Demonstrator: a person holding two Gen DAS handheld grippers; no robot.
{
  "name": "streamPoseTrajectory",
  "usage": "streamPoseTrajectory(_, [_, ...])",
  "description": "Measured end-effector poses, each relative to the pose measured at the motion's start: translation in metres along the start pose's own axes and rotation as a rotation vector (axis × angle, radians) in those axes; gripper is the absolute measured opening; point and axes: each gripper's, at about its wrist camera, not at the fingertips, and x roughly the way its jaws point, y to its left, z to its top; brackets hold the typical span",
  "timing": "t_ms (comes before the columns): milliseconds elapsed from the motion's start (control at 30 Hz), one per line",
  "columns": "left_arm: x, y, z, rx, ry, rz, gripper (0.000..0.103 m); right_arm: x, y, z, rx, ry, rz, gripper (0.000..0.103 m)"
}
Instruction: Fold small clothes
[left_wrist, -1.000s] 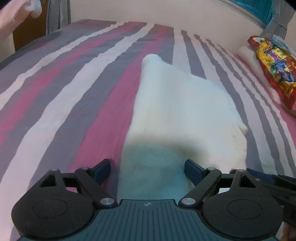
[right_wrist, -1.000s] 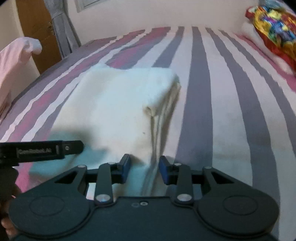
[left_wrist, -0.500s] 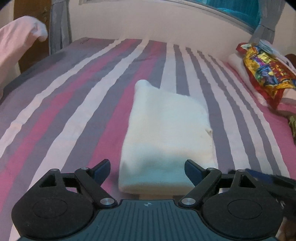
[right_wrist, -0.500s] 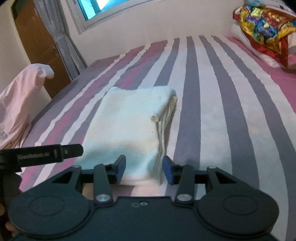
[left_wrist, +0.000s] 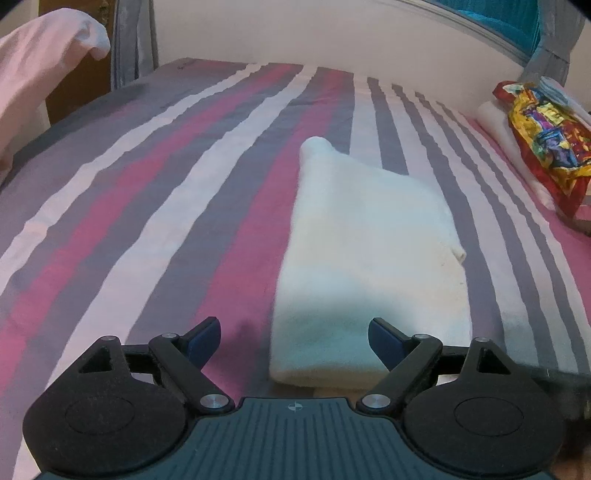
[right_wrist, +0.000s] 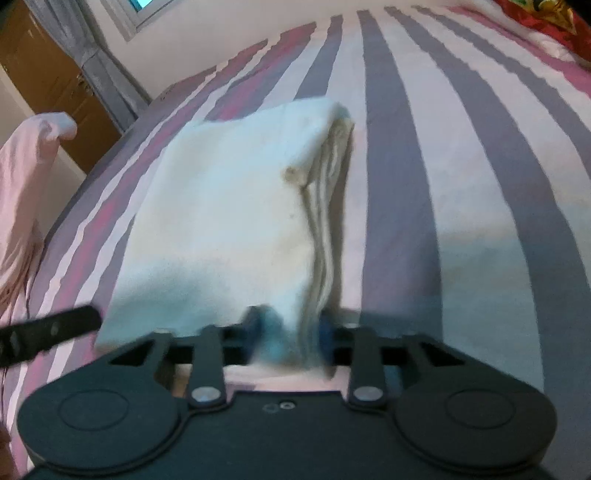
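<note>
A folded white cloth (left_wrist: 365, 258) lies on the striped bed, its layered edge on the right in the right wrist view (right_wrist: 236, 218). My left gripper (left_wrist: 294, 339) is open and empty, its fingers just short of the cloth's near edge. My right gripper (right_wrist: 288, 328) has its jaws either side of the cloth's near right corner, with the stacked layers between the blue pads; the view is blurred.
The bed (left_wrist: 147, 192) has pink, grey and white stripes. A pink garment (left_wrist: 40, 77) hangs at the left (right_wrist: 26, 192). A colourful packet (left_wrist: 546, 147) on white pillows lies at the right. A wooden door (right_wrist: 48, 74) stands beyond the bed.
Both grippers pulled back from the cloth, then the right one moved forward and closed in on the cloth's near right corner. The left stayed open.
</note>
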Motion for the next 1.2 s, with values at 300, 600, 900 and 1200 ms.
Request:
streamPoseTrajectory(300, [-0.013, -0.009, 0.001, -0.008, -0.009, -0.009, 0.087, -0.054, 0.011, -0.009, -0.070, -0.126, -0.032, 0.031])
streamPoseTrajectory(600, [-0.078, -0.018, -0.001, 0.024, -0.046, 0.038, 0.087, -0.140, 0.039, -0.028, -0.155, -0.245, -0.138, 0.067])
streamPoseTrajectory(900, [-0.179, -0.031, -0.020, 0.100, -0.141, 0.142, 0.103, -0.228, 0.057, -0.063, -0.156, -0.308, -0.123, 0.099])
streamPoseTrajectory(1200, [-0.246, -0.031, -0.047, 0.057, -0.168, 0.116, 0.103, -0.293, 0.068, -0.096, -0.148, -0.348, -0.126, 0.102])
